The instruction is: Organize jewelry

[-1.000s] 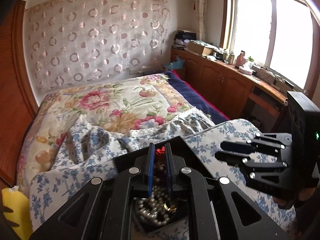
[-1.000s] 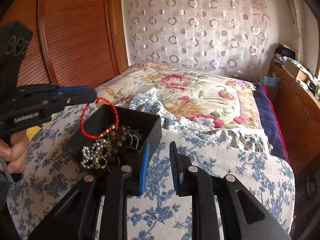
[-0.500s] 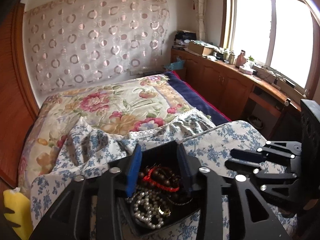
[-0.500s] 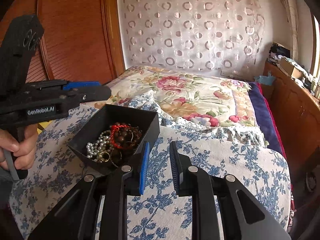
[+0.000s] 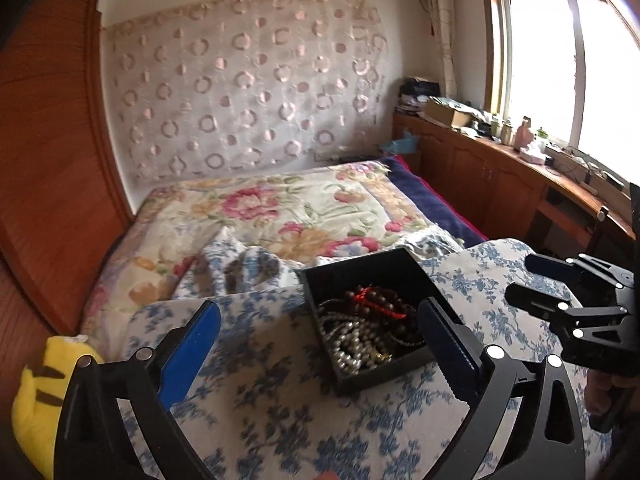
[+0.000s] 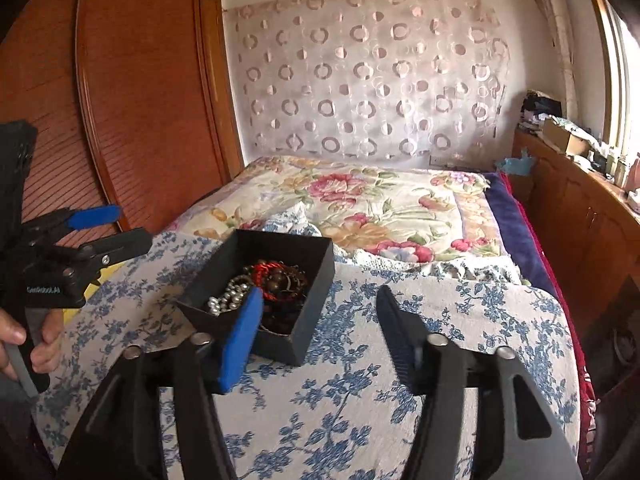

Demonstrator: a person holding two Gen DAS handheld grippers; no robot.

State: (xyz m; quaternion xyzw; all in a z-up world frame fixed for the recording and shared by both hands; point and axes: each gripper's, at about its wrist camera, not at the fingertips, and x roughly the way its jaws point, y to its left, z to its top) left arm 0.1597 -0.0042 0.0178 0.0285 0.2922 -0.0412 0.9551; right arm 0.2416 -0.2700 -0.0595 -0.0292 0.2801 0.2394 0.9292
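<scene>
A black open box [image 5: 404,264] [image 6: 320,268] sits on a blue-flowered cloth [image 5: 272,392] [image 6: 400,408]. In it lie a red cord bracelet [image 5: 376,304] [image 6: 266,270], dark wooden beads [image 5: 380,294] [image 6: 288,280] and a pearl string [image 5: 352,344] [image 6: 230,298]. My left gripper [image 5: 320,324] is wide open and empty, to the left of and in front of the box; it also shows in the right wrist view [image 6: 124,226]. My right gripper [image 6: 320,312] is open and empty, just in front of the box; it shows at the right in the left wrist view [image 5: 528,276].
The cloth covers a raised surface beside a bed with a floral quilt [image 5: 280,216] [image 6: 380,204]. A yellow plush toy [image 5: 36,392] lies at the left. A wooden wardrobe [image 6: 140,100] stands at the left, a wooden counter [image 5: 500,168] under the window at the right.
My left gripper let the red bracelet drop into the box, opened wide and pulled back to the left. My right gripper opened from nearly shut.
</scene>
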